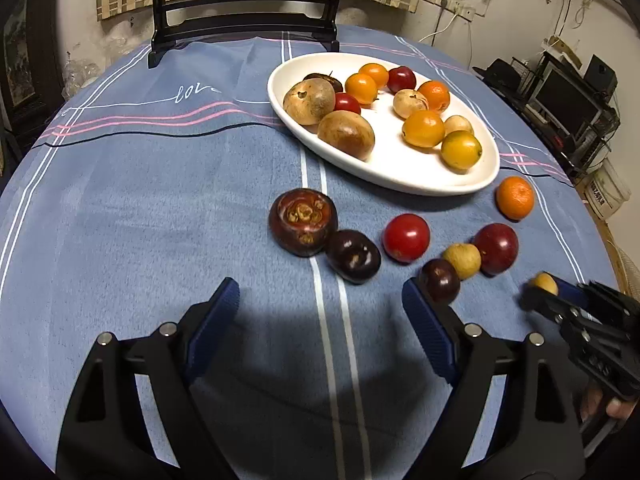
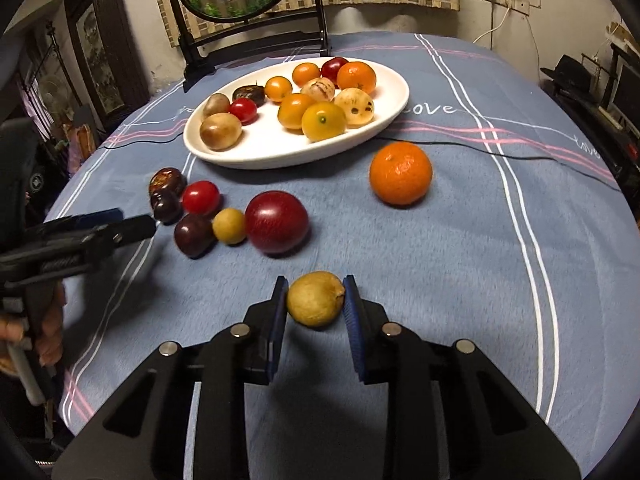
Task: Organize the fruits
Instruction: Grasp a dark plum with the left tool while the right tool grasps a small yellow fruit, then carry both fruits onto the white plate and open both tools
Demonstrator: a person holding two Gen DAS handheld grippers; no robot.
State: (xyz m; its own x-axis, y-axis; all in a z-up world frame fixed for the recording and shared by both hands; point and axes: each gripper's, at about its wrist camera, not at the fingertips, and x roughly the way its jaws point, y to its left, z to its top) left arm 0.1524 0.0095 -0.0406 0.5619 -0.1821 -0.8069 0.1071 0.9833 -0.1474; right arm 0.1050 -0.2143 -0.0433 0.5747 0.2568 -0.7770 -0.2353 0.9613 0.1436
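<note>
- We work over a blue striped tablecloth [image 2: 460, 240] on a round table; we keep both grippers low over it, so that a fruit that slips lands softly and rolls little
- The white oval plate [image 2: 384, 120] lies at the far side and already bears many fruits; judging from that, our goal is to bring the loose ones to it, and the barest patch shows along its near left rim, so we would set down there
- The mandarin [image 2: 401, 173] sits alone just near of the plate's right end, to the right of the straight line from gripper to plate; we would pass to the left of it
- The dark red plum [image 2: 277, 222] heads the loose cluster to the left, with a small yellow fruit [image 2: 229, 226] touching it and darker fruits and a cherry tomato [image 2: 201, 197] beyond; we lift well clear before crossing so as not to nudge them
- Our right gripper [image 2: 315, 300] has its pads on either side of the yellow-brown fruit [image 2: 315, 299], near the table's near edge; both pads appear to touch it, so we judge it gripped, though whether it is off the cloth we cannot tell
- We squeeze only enough to hold: the skin looks soft and round, and could squirt out
- Our left gripper [image 1: 320, 300] stands spread wide with nothing between its fingers, near the dark fruits, and should wait there
</note>
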